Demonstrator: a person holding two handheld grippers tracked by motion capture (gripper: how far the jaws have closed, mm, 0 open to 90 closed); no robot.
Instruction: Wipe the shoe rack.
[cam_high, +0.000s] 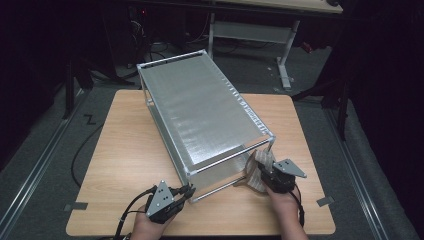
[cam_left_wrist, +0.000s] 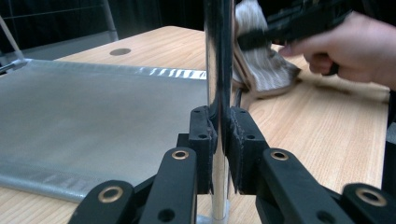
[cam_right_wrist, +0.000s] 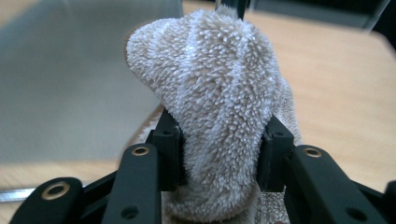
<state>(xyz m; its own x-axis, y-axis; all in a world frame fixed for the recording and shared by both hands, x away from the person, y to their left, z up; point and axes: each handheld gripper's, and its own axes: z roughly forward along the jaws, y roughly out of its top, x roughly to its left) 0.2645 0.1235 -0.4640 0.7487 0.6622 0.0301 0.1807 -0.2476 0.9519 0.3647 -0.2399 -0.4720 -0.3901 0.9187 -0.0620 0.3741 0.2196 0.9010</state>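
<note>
A metal shelf rack (cam_high: 200, 110) with a mesh top stands slantwise on the wooden table (cam_high: 120, 165). My left gripper (cam_high: 187, 192) is at the rack's near corner, and in the left gripper view its jaws (cam_left_wrist: 219, 149) are shut on the shiny upright post (cam_left_wrist: 218, 70). A fluffy beige towel (cam_right_wrist: 219, 102) bulges up between the pads of my right gripper (cam_right_wrist: 219, 154), which press on its sides. In the high view the towel (cam_high: 260, 167) is at the rack's near right corner with the right gripper (cam_high: 267, 174) on it. The left gripper view shows the towel (cam_left_wrist: 261, 65) touching the table beyond the post.
The rack's lower mesh shelf (cam_left_wrist: 84, 121) lies just above the tabletop. Bare wood runs along the table's left side and its near edge (cam_high: 225, 220). A desk frame (cam_high: 285, 55) and cables stand on the floor behind the table.
</note>
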